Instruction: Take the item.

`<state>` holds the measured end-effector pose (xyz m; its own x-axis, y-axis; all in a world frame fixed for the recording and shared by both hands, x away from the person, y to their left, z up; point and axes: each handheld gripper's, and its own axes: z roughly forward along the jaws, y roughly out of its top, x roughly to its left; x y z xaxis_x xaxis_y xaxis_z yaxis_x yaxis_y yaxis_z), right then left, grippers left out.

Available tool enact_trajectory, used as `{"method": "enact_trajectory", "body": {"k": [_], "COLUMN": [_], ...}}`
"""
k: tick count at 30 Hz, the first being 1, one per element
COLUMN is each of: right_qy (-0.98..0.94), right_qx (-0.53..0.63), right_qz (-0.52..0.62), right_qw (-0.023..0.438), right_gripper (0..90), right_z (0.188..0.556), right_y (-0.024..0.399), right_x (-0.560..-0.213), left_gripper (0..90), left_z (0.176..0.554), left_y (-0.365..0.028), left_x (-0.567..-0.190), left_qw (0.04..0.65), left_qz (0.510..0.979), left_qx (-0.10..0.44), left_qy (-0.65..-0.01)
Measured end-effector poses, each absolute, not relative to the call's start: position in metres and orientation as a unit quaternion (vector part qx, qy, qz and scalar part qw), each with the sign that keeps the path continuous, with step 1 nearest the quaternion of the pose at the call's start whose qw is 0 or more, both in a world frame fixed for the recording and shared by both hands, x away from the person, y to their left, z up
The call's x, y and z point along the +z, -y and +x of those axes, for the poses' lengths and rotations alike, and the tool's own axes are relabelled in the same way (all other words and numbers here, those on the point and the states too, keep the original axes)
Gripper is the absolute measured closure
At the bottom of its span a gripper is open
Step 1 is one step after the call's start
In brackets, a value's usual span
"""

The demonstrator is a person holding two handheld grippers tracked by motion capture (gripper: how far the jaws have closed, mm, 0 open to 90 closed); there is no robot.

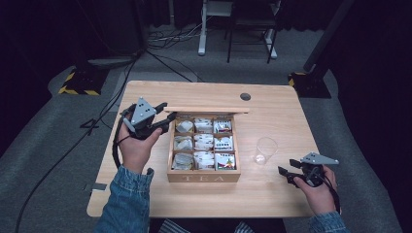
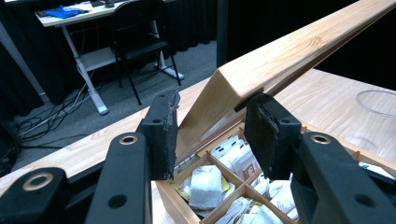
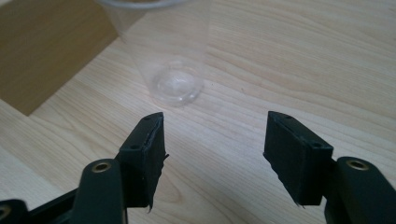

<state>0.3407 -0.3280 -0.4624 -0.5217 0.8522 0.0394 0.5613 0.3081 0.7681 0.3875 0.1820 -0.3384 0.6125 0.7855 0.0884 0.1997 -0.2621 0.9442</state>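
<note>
On the table [image 1: 272,194] stands the wooden tea box [image 1: 204,145], its lid [image 2: 289,58] raised and clamped by the left gripper [image 2: 212,128]. The right gripper [image 3: 212,156], half open and empty, hovers just before the plastic cup [image 3: 173,70].

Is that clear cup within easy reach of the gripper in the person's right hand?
Probably yes. The right gripper points at the clear cup with its jaws open and bare table between them; nothing blocks the way.

Bare table [image 1: 272,194] around clear cup [image 1: 265,150]; raised lid [image 1: 206,109] behind box compartments.
</note>
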Motion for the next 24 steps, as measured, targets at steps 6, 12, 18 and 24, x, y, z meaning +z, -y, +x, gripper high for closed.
{"method": "enact_trajectory", "body": {"k": [6,12,18,24], "right_qy": [-0.785,-0.791,-0.795,-0.801], "right_qx": [0.390,0.388,0.389,0.394], "right_qz": [0.444,0.435,0.427,0.412], "right_qw": [0.188,0.185,0.183,0.182], "right_gripper": [40.8,42.0,42.3,42.2], "right_z": [0.334,0.326,0.322,0.324], "right_y": [0.321,0.312,0.302,0.289], "right_x": [-0.448,-0.431,-0.414,-0.397], "left_gripper": [53.8,53.8,53.4,53.4], "left_z": [0.386,0.386,0.385,0.384], "left_y": [-0.182,-0.182,-0.182,-0.182], "left_x": [-0.340,-0.341,-0.342,-0.342], "left_qw": [0.507,0.507,0.508,0.506], "left_qz": [0.743,0.744,0.744,0.745], "left_qx": [0.286,0.287,0.285,0.287], "left_qy": [-0.330,-0.328,-0.326,-0.327]}}
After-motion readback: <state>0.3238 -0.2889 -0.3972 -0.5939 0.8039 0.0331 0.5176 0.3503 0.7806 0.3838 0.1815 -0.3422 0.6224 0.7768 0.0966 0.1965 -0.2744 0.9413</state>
